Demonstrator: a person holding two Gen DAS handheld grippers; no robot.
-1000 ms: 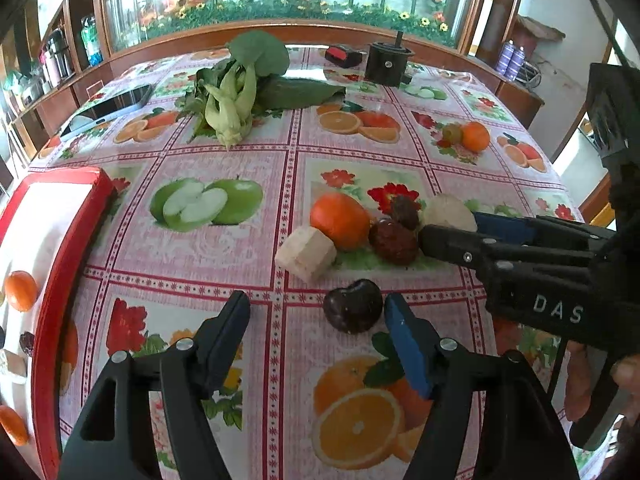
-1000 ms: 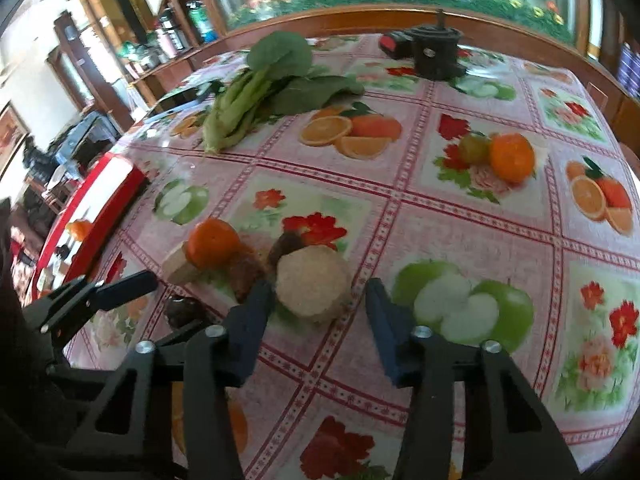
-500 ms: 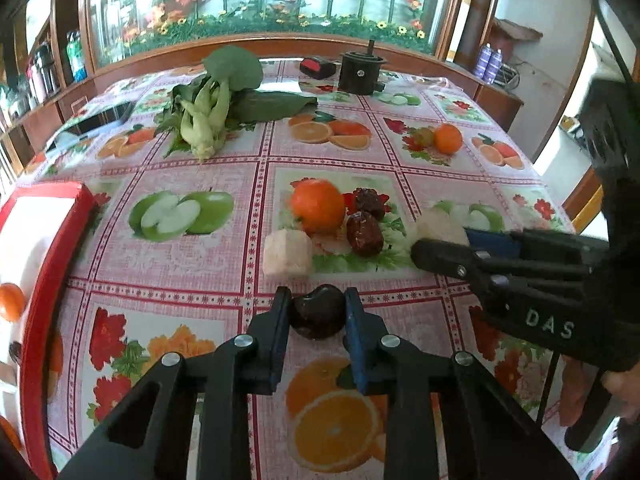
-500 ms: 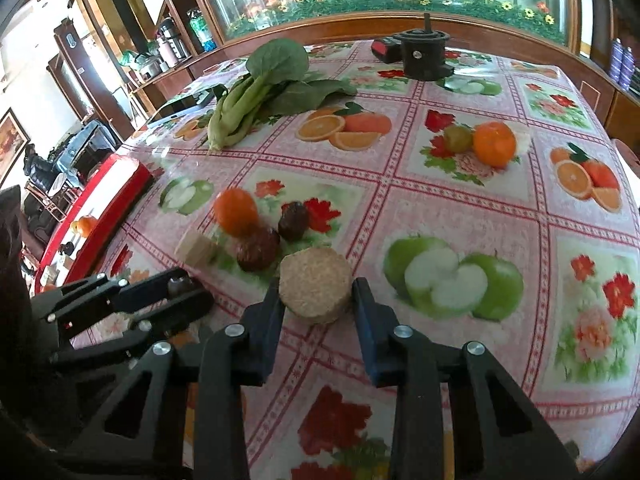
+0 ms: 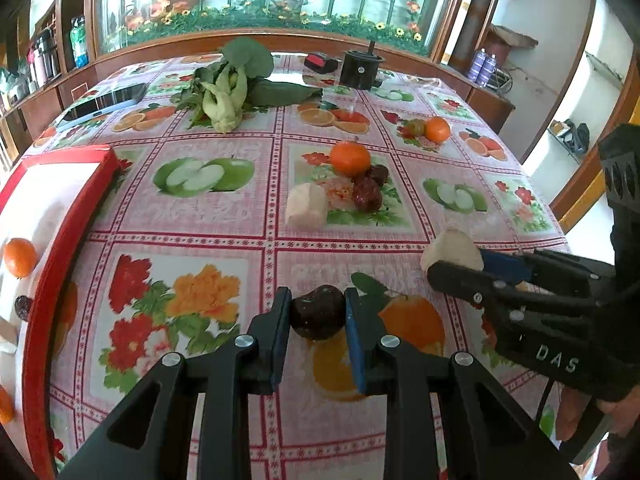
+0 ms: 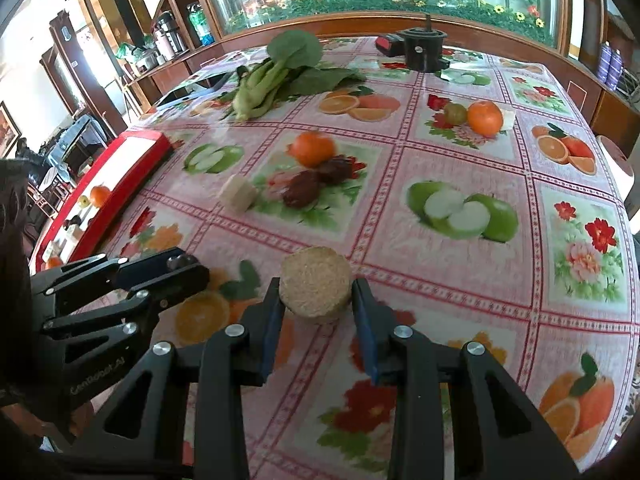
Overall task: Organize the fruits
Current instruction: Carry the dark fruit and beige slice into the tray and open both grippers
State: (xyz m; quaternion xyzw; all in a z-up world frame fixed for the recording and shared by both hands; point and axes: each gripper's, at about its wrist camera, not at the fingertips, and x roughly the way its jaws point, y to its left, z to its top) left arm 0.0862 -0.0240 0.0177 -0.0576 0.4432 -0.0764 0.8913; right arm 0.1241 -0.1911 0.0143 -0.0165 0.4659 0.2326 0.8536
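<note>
The red tray (image 5: 60, 240) (left side) runs off frame; its small contents stay unidentifiable.

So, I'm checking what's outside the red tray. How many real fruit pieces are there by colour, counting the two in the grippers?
orange fruits: 2
dark red fruits: 3, one in the left gripper
pale cut chunks: 2, one in the right gripper
green fruit: 1
Total: 8
</note>
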